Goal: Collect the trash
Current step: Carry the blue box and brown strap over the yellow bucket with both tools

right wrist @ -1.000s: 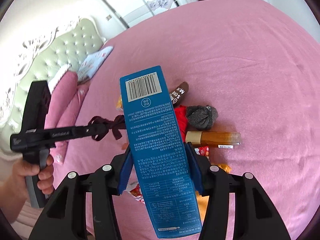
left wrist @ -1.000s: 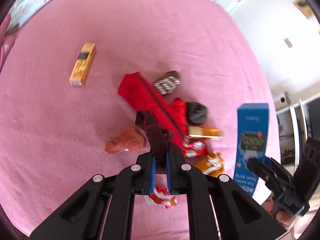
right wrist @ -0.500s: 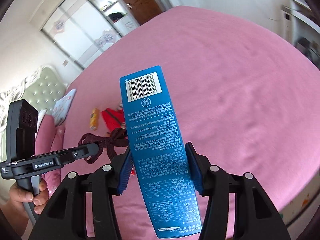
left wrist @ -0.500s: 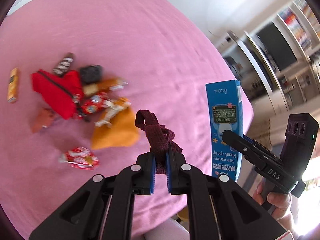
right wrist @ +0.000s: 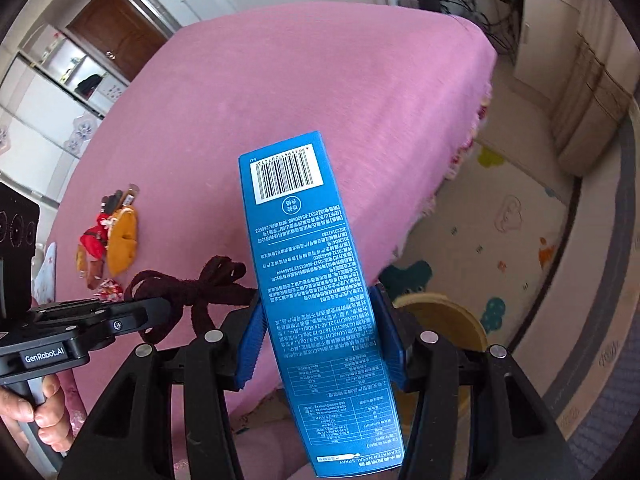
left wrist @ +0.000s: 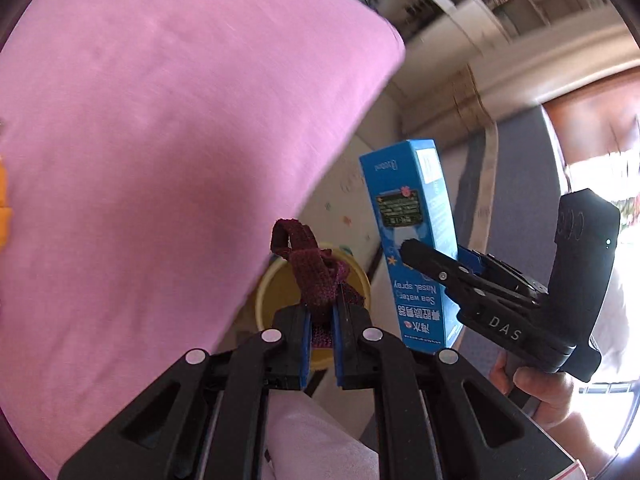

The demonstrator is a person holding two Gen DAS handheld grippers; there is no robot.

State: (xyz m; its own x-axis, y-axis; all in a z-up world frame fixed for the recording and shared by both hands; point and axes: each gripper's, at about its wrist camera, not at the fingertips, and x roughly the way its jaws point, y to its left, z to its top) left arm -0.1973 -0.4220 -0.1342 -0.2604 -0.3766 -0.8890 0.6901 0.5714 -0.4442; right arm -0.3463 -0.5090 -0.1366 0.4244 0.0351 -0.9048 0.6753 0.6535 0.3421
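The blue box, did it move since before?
Yes. The blue box, clamped in the right gripper, has swung away from the middle of the pink bed to its edge, near the yellow bin on the floor.

You have the bed under its pink cover filling the upper half of the right wrist view, its corner falling away at about two o'clock. Towards nine o'clock a small heap lies on the cover: a red pouch, an orange cloth touching it, and a red-and-white wrapper just below. From four o'clock, the floor carries a pale play mat with cartoon prints, and a yellow bin stands on it beside the bed
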